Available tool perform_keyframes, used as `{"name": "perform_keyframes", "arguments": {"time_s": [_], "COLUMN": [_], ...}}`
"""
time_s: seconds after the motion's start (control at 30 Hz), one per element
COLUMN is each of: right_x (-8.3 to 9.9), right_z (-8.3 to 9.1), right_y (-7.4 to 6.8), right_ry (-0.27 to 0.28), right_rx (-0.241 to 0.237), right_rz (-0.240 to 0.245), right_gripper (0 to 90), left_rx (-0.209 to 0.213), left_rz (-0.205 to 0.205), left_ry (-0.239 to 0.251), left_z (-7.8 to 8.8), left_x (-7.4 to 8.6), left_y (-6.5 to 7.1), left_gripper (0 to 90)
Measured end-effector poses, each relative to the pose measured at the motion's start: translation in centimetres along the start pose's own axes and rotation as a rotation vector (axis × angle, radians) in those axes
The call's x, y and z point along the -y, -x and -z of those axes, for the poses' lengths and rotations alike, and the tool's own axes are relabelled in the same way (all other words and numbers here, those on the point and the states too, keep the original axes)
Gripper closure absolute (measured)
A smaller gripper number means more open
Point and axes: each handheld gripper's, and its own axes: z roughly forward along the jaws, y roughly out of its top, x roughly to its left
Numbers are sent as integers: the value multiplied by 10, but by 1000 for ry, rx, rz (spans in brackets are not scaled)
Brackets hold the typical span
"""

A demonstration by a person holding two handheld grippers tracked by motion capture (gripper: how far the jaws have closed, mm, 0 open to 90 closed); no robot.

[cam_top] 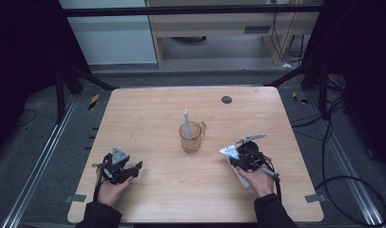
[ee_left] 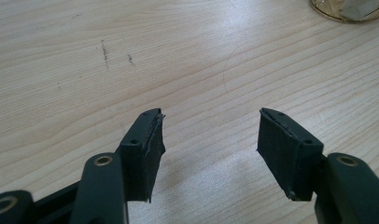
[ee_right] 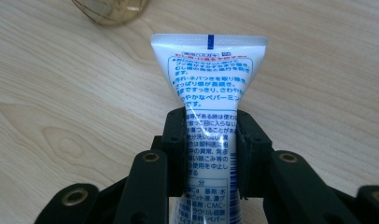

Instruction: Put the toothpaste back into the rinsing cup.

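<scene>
A light wooden table (cam_top: 148, 199) is standing on a dark grey floor (cam_top: 39, 123), with metal rails (cam_top: 36, 175) running along both sides. Black and yellow tape (cam_top: 93, 101) is marking the floor near the far corners. Beyond, a pale wall panel (cam_top: 110, 33) and what may be a wooden desk (cam_top: 219, 21) are sitting in brighter light. Black cables (cam_top: 343, 156) are trailing on the right, and dark frame bars (cam_top: 191, 10) are crossing overhead.
</scene>
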Motion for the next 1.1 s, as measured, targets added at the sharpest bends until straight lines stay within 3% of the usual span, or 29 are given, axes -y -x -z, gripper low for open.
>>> {"name": "perform_keyframes", "arguments": {"time_s": [0.23, 0.5, 0.77, 1.1], "right_x": [-10, -29, -44, -55], "right_z": [16, 32, 41, 48], "right_y": [-4, -10, -15, -15], "right_ry": [116, 295, 447, 603], "right_rx": [-35, -72, -79, -43], "right_rz": [-8, -26, -44, -87], "right_gripper": [693, 693, 692, 692], "left_rx": [-1, -1, -1, -1], "left_rz": [1, 3, 5, 11], "left_ry": [0, 2, 4, 7], "left_z": [0, 0, 1, 1], "left_x": [0, 0, 0, 0], "left_y": [0, 0, -1, -1], "left_gripper": [397, 398, 397, 397]}}
